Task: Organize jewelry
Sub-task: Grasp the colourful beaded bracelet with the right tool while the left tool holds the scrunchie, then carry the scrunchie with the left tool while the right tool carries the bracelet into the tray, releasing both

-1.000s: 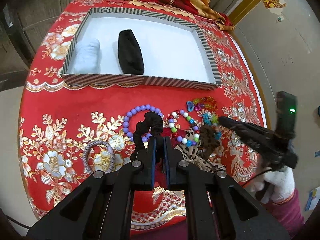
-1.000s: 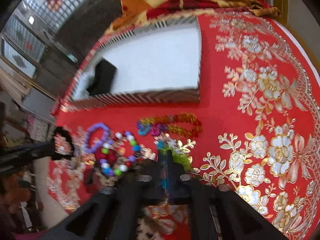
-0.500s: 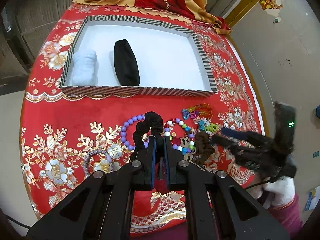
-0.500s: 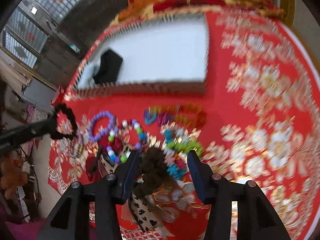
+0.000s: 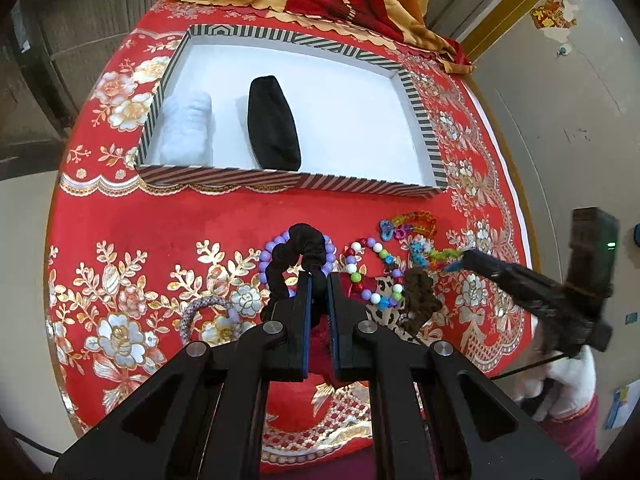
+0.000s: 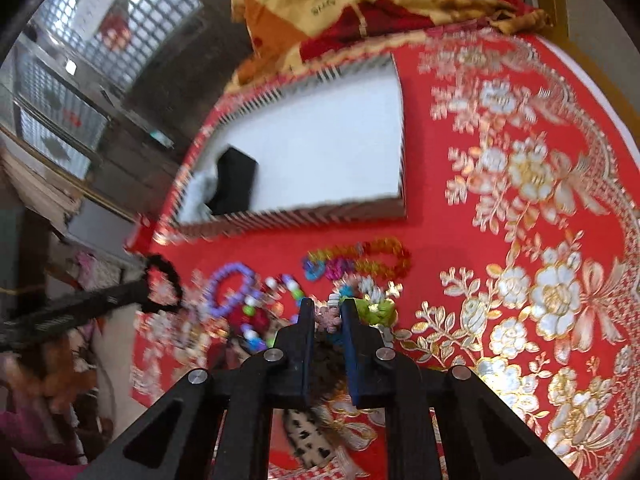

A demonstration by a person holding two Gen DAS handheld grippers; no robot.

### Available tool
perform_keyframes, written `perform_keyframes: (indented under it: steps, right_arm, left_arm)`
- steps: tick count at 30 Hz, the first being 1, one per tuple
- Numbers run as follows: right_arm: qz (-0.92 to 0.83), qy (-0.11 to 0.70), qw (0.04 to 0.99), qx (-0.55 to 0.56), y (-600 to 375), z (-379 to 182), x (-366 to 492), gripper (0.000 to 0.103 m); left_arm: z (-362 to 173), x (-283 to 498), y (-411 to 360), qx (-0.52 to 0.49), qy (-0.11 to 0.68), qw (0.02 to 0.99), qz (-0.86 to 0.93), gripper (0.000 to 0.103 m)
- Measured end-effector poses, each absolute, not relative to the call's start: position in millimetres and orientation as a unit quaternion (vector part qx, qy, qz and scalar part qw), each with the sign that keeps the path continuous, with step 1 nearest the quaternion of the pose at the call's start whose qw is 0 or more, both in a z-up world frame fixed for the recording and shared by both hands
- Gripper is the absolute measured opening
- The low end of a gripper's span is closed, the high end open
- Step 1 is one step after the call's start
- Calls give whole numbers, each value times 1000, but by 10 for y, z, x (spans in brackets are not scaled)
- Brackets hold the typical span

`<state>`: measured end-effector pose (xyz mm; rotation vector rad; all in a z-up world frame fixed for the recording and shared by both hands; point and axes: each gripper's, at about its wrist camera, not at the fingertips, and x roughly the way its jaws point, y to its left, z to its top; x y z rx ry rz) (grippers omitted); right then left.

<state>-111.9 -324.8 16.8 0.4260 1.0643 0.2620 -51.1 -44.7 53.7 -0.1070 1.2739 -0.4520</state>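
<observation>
Red floral cloth covers the round desk (image 5: 168,216), with a striped tray (image 5: 288,180) at the far side holding a white roll (image 5: 188,128) and a black roll (image 5: 272,124). A black scrunchie (image 5: 304,248) is pinched between the nearly closed fingers of the left gripper (image 5: 318,280) and held above the loose pile. The fingers of the right gripper (image 6: 324,312) are narrowed around a pink and green beaded piece (image 6: 360,308); whether it is firmly clamped cannot be told, as that view is blurred.

The scrunchie is best carried clear of the purple bracelet (image 5: 272,256) beneath it, so nothing is dragged along, then lowered into the bare tray floor beside the black roll before the fingers are parted. The right grip should be confirmed before lifting, since the beads lie tangled against the brown scrunchie (image 5: 420,292).

Compared with half a second ago, the right fingers, then wide around the brown scrunchie, are drawn close and set further forward on the beads; the left hold is unchanged.
</observation>
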Motion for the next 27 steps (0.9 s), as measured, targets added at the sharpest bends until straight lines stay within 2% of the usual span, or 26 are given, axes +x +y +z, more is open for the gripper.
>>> perform_keyframes:
  steps: [12,27]
  right_arm:
    - [144,430,869,198,-3232,907,-955,13]
    - [142,438,869,182,-3170,898,-311,13]
  left_arm:
    - [758,-281,-639,-32,567,793,-221,6]
    - [795,273,-1077,6,549,806,-219,6]
